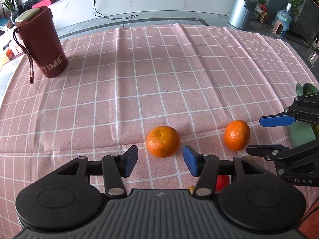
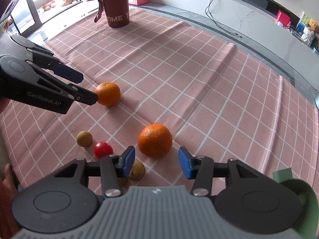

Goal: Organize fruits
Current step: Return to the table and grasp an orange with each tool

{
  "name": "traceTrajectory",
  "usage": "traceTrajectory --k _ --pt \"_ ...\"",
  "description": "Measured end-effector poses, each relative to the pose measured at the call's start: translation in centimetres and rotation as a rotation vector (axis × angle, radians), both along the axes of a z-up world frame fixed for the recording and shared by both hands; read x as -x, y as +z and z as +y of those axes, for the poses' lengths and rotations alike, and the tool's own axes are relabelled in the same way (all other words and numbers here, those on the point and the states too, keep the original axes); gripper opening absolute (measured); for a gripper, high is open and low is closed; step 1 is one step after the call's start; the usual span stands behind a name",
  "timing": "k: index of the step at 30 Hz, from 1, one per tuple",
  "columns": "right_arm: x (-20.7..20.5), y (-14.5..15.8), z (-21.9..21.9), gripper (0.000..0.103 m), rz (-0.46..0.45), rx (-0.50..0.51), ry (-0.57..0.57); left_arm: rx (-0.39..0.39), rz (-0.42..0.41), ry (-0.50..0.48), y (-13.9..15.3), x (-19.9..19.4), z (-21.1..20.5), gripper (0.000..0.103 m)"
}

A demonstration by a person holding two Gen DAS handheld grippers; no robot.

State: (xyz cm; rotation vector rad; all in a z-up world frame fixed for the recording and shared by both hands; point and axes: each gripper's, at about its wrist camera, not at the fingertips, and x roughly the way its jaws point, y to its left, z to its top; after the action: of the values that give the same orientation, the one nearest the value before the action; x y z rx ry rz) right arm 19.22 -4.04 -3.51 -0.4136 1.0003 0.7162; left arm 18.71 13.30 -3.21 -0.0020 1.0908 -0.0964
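Your two oranges sit apart on the pink checked tablecloth point(image 1: 139, 69), toward its near edge. One orange point(image 1: 162, 141) lies just ahead of your left gripper point(image 1: 160, 162), the other orange point(image 2: 155, 140) ahead of your right gripper point(image 2: 156, 162). Both grippers are spread wide and empty, apparently lined up to grasp. Being round, the oranges have no long axis. A green container point(image 2: 310, 197) sits at the right edge, probably the destination.

"TIME" in pale caps on red cup point(image 1: 42, 43), seen in both views. "GenRobot.AI" on left gripper point(image 2: 88, 88) body, right wrist view. "DAS" partly readable on right gripper point(image 1: 265, 135) body, rest cut off.
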Motion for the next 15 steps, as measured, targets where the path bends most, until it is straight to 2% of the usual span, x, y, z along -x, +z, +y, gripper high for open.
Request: traceTrajectory --k 4,12,14,15 --pt "-1.0 -0.7 0.8 0.045 0.005 -0.008 -0.001 0.043 0.012 0.041 -1.0 -1.0 0.7 0.064" --pt "-2.6 -1.8 2.0 0.045 0.032 -0.016 0.002 0.088 0.024 0.047 -2.4 -2.0 0.6 0.065" --pt "-2.7 -1.9 2.1 0.043 0.046 -0.027 0.002 0.093 0.026 0.045 -2.5 -2.1 0.6 0.063" --pt "-2.8 -2.0 2.2 0.042 0.058 -0.035 0.003 0.103 0.026 0.044 -2.6 -2.2 0.6 0.059"
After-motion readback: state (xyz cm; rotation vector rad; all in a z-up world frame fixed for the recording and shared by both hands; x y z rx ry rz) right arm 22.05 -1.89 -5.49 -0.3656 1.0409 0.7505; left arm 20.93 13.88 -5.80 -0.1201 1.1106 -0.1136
